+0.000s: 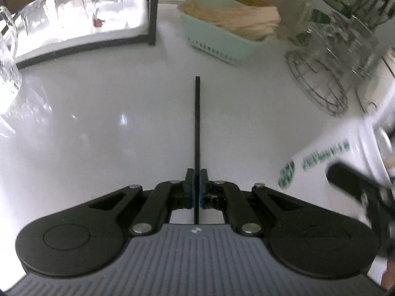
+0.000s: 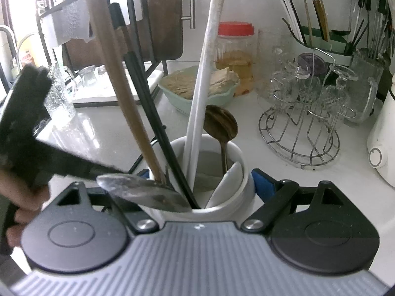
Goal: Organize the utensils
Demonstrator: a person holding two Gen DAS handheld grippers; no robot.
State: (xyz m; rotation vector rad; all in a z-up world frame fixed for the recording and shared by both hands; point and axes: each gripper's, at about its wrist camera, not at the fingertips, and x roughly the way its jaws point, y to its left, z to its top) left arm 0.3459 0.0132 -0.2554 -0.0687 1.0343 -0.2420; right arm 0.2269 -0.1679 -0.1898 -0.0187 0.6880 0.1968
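Observation:
My left gripper [image 1: 197, 172] is shut on a thin black chopstick [image 1: 197, 123], which sticks straight out over the white counter [image 1: 111, 123]. In the right wrist view my right gripper [image 2: 201, 185] is shut on a white utensil cup [image 2: 237, 197], a blue pad on each side. In the cup stand a wooden handle [image 2: 116, 74], a long white handle [image 2: 207, 74], black chopsticks [image 2: 148, 98], a dark spoon [image 2: 219, 123], a metal spoon [image 2: 143, 192] and a white ceramic spoon [image 2: 227, 182]. The cup [image 1: 365, 148] shows blurred at the left wrist view's right edge.
A pale green basket of wooden sticks [image 1: 222, 32] sits ahead, upturned glasses on a white tray [image 1: 74, 12] to the left, a wire rack of glasses [image 1: 328, 74] to the right. A red-lidded jar [image 2: 234, 54] and a white appliance [image 2: 382, 148] stand further back.

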